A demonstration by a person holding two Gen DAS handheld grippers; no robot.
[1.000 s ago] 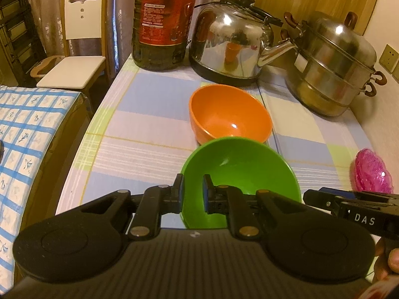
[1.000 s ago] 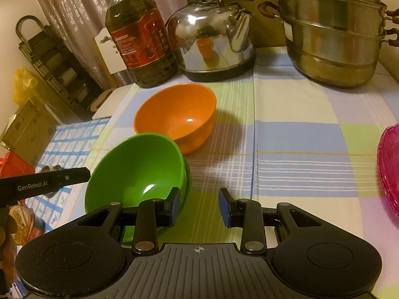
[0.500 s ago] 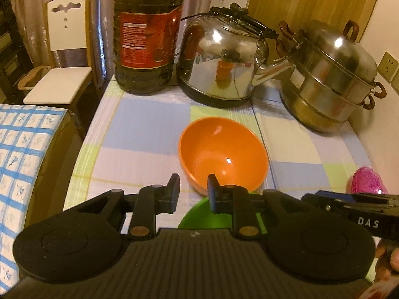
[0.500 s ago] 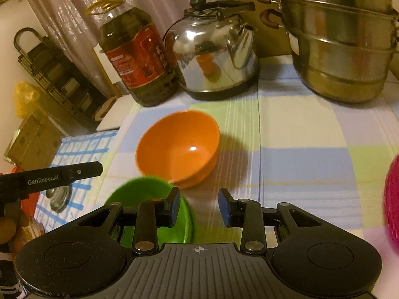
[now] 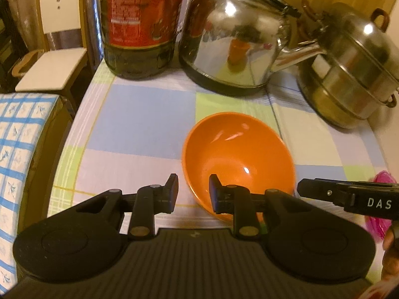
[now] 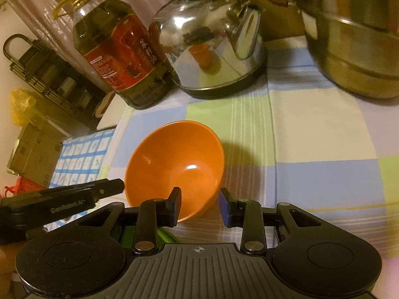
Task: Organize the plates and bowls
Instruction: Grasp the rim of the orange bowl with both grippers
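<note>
An orange bowl (image 5: 238,159) stands upright on the checked tablecloth, also in the right wrist view (image 6: 178,164). My left gripper (image 5: 193,191) is open, its fingers straddling the bowl's near left rim. My right gripper (image 6: 199,206) is open, its fingers either side of the bowl's near right rim. A sliver of the green bowl (image 6: 164,234) shows under my right gripper. A pink plate (image 5: 384,199) lies at the right edge, partly hidden behind the right gripper.
A large oil bottle (image 5: 141,25), a steel kettle (image 5: 234,39) and a stacked steel steamer pot (image 5: 349,74) stand along the back of the table (image 5: 139,122). A white chair (image 5: 53,57) and a blue-checked surface (image 5: 17,144) lie to the left.
Both grippers moved forward past the green bowl to the orange bowl. The green bowl has dropped almost out of view beneath them. The left gripper's jaws opened wider.
</note>
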